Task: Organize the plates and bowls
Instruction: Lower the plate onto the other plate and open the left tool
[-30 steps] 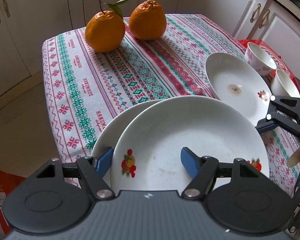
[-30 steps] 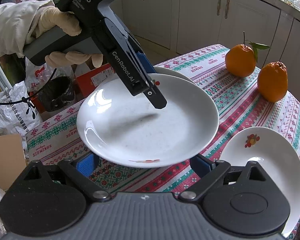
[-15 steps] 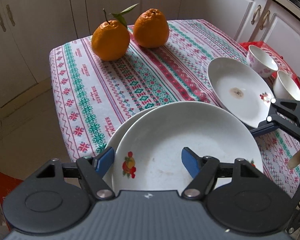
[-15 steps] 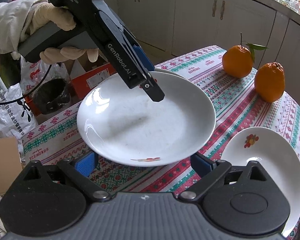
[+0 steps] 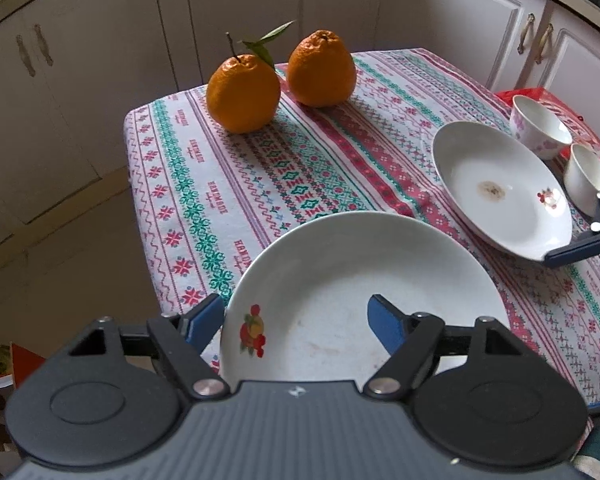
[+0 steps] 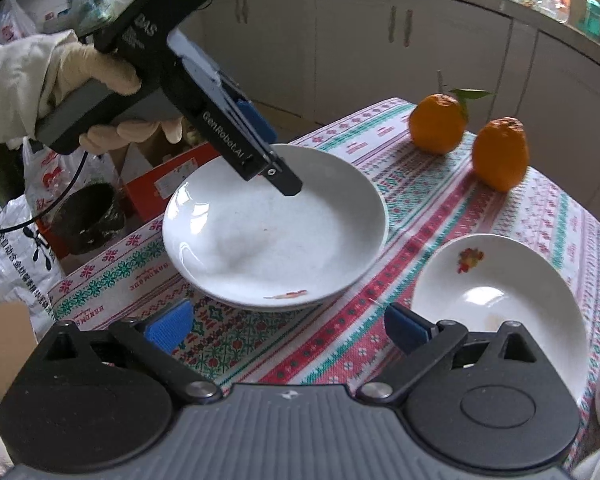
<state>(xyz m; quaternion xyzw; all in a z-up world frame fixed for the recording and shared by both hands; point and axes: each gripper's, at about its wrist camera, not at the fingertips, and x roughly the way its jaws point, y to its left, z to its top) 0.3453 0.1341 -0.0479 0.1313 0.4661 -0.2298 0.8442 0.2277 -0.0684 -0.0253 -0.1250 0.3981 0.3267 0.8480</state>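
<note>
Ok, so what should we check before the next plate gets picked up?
1. Top plate sits nested on the lower plate: ok.
2. Left gripper open, fingers wide apart around the top plate's rim: ok. Whether it touches the rim: cannot tell.
3. Right gripper open and empty: ok.
4. Stained plate has nothing on it: ok.
5. Stack fully on the table: cannot tell, since its far side lies near the cloth's edge.
6. Oranges well away from the plates: ok.
</note>
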